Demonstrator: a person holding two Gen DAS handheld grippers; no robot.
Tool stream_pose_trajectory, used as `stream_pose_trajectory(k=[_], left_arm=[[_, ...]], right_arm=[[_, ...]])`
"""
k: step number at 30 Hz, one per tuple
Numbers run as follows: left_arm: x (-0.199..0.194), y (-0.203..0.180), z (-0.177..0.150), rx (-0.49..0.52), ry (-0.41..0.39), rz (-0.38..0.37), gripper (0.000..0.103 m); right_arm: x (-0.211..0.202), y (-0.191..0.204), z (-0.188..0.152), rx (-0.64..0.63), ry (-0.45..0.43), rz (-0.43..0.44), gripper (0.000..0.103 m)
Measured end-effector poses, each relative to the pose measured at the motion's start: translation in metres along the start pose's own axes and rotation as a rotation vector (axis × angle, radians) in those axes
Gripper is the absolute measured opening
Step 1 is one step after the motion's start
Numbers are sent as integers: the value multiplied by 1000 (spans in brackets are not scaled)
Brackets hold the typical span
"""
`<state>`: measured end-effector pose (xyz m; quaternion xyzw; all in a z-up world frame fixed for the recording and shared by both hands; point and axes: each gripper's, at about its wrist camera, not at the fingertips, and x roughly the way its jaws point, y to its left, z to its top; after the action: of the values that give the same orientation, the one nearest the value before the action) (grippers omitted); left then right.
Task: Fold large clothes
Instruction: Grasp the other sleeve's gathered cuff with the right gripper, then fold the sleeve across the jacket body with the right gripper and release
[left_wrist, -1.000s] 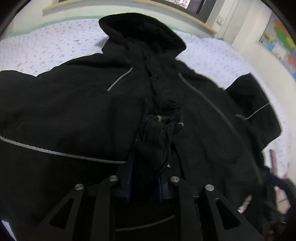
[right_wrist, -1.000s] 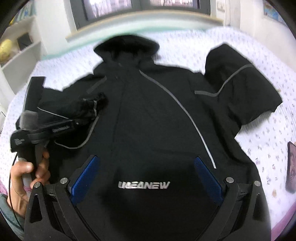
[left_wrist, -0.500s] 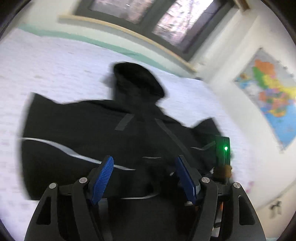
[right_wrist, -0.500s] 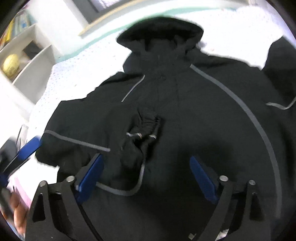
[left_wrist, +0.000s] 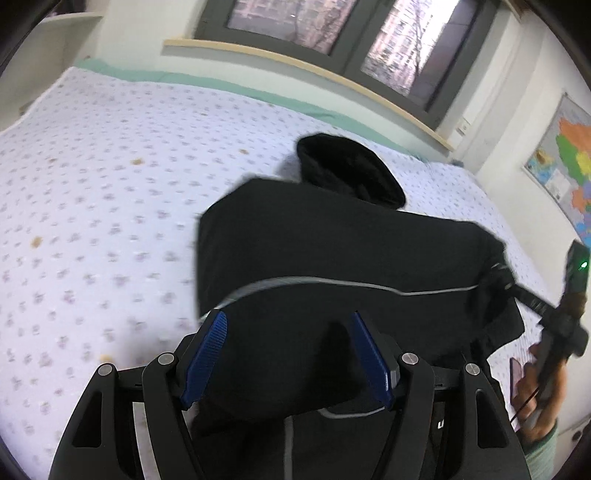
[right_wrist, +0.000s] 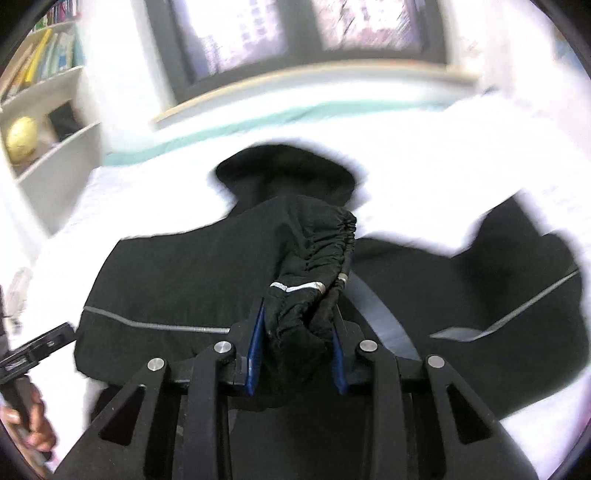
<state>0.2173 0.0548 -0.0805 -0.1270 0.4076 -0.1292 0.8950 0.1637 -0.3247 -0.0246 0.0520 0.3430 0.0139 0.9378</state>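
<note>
Sleeve-fold step: right gripper (right_wrist: 295, 325) clamped on left sleeve cuff (right_wrist: 314, 258), left gripper (left_wrist: 288, 354) apart, empty. Jacket (left_wrist: 332, 258) lies on bed (left_wrist: 110, 184). Next: lay cuff across chest.

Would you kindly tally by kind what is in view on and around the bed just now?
Black jacket: 1
Grippers: 2, left gripper open, right gripper shut on the jacket's cuff
Bed: 1
Wall map: 1
Total: 5
</note>
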Motion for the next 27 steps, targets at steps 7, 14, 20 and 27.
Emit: stream_pose_trajectory(k=[7,14,20,27], left_arm=[[100,-32,-15,64,175,47,71],[112,-38,-22,128,235,108,71],[77,-43,1,51,140,-53,71],[122,-49,-17,-2,220,-33,71]], right_arm=[[48,-68,-29,3,136,-124,35],[101,-89,-74,-2,290,-162,41],[16,-78,-34,38,100,-104,68],[29,-8,-52,-108,200,16,72]])
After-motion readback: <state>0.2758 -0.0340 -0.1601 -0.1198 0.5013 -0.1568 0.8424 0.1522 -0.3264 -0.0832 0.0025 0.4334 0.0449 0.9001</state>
